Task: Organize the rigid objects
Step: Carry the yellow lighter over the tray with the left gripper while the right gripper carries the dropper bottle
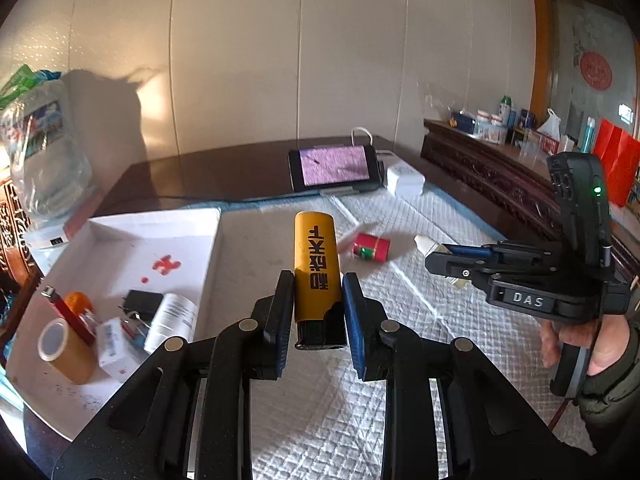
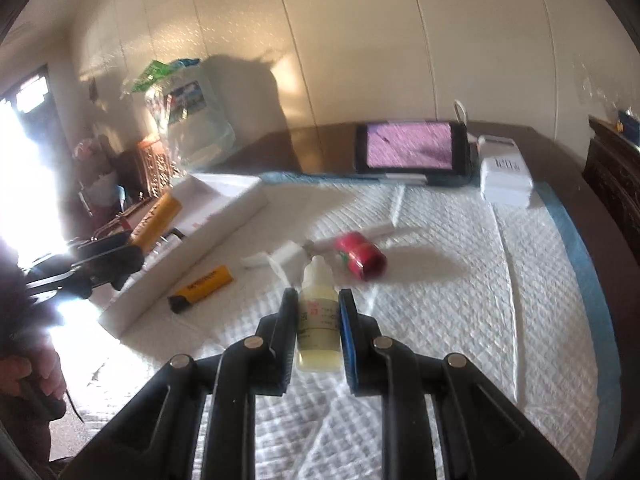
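Over the white quilted pad (image 1: 400,360), both grippers carry one item each, lifted clear of it. Left gripper (image 1: 314,312) is clamped on a yellow lighter (image 1: 316,268), standing upright between the pads, just beside the pad's left edge where the white tray (image 1: 200,264) sits. Right gripper (image 2: 316,332) is clamped on a small dropper bottle (image 2: 318,320), cap pointing away, over the pad's middle.

Done so far, judging by the tray: tape roll (image 1: 60,350), red lighter (image 1: 66,312), orange-capped item (image 1: 78,302), black plug (image 1: 142,304), white bottle (image 1: 170,322), small white box (image 1: 114,340) already inside.

Left to do: drop both held items in, then collect a second yellow lighter (image 2: 202,288) by the tray wall, white plug (image 2: 290,260), red cylinder (image 2: 360,258), a thin white stick behind it. Roughly past halfway.
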Motion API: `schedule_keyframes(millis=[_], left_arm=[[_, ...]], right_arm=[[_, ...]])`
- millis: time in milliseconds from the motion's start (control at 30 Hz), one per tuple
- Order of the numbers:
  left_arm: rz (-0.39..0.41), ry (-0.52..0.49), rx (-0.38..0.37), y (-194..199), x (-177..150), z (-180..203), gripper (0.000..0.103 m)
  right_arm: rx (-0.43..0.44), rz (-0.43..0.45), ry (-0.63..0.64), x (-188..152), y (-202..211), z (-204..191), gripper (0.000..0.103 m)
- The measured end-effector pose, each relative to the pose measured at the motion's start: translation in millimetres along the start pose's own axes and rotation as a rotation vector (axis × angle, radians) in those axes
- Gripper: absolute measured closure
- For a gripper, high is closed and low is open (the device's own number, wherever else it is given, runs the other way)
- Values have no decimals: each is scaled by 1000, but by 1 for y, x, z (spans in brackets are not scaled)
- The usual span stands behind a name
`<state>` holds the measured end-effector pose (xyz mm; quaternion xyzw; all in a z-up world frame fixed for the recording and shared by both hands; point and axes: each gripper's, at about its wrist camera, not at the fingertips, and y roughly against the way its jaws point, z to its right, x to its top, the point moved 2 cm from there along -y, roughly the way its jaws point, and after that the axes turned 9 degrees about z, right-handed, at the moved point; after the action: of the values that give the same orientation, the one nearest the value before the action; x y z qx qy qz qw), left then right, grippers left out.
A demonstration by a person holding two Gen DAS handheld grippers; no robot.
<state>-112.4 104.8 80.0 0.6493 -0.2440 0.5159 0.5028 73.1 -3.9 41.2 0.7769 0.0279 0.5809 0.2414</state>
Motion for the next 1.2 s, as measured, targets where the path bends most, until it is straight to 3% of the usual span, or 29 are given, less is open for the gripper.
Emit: schedule_keyframes(millis=[333,900,1200], left_arm=[[34,23,78,17,1,-22,79],[82,77,198,43,0,-66,79],[144,127,289,71,6,-106,79]], right_arm=[[63,73,-34,17,16,-17,84],[140,103,20,48,10,-58,84],[193,99,35,65,-5,-87,84]])
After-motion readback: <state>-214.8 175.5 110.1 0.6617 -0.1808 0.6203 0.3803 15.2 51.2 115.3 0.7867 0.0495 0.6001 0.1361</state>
